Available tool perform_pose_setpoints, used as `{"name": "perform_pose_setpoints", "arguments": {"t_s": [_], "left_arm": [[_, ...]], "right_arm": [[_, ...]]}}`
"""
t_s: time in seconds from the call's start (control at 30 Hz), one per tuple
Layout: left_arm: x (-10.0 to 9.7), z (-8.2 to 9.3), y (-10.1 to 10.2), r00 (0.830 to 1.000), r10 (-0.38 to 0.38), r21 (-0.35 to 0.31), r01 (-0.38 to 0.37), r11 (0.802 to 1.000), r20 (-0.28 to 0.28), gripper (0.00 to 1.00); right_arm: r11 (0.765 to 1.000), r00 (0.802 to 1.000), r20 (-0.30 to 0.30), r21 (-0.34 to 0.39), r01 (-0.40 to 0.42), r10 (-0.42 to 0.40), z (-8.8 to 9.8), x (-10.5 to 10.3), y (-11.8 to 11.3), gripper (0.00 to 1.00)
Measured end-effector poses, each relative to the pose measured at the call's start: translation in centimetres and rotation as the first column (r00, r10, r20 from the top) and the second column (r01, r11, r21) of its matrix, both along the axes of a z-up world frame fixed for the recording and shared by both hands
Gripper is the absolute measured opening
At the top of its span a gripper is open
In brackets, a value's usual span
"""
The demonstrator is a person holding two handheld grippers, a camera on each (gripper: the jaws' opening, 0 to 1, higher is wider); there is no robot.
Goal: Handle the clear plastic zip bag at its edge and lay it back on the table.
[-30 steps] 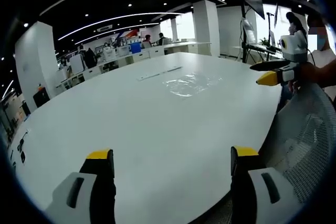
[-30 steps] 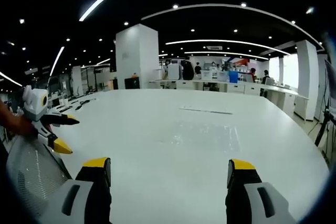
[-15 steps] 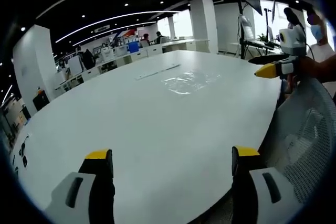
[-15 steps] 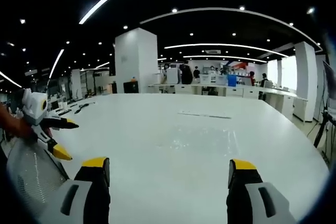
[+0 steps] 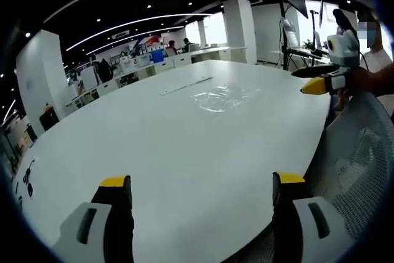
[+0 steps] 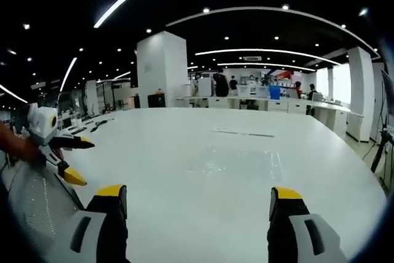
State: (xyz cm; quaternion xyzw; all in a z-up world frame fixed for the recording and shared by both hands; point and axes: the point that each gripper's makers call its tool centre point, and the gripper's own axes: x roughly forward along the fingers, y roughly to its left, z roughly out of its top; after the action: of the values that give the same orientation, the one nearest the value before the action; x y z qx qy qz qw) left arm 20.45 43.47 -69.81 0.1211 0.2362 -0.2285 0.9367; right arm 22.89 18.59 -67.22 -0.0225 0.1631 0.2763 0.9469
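A mesh chair back (image 5: 360, 152) is standing at the near right edge of the left gripper view, and it is showing again at the near left (image 6: 34, 204) of the right gripper view. A thin pale strip (image 5: 186, 85) is lying on the far part of the tabletop. Beyond it, people are sitting at a row of desks (image 6: 265, 100), with a blue box (image 6: 274, 92) resting there. A white square pillar (image 6: 162, 70) is rising behind, under curved ceiling light strips (image 6: 271, 50).
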Motion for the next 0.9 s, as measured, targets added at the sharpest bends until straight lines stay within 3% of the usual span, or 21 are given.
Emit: {"name": "perform_pose_setpoints", "arguments": {"t_s": [0.17, 0.33, 0.9], "left_arm": [[0.15, -0.07, 0.27, 1.000, 0.006, -0.001, -0.006, 1.000, 0.001, 0.93], [0.07, -0.57, 0.41, 1.000, -0.008, 0.016, 0.008, 1.000, -0.018, 0.93], [0.24, 0.00, 0.71, 1.000, 0.022, 0.000, -0.022, 1.000, 0.002, 0.91]], "right_arm": [[1.000, 1.000, 0.021, -0.021, -0.010, 0.010, 0.02, 0.19, -0.08, 0.96], [0.999, 1.000, 0.003, -0.030, -0.016, 0.017, -0.29, 0.00, 0.10, 0.96], [1.000, 1.000, -0.017, -0.001, 0.011, -0.011, -0.36, 0.12, -0.26, 0.95]]}}
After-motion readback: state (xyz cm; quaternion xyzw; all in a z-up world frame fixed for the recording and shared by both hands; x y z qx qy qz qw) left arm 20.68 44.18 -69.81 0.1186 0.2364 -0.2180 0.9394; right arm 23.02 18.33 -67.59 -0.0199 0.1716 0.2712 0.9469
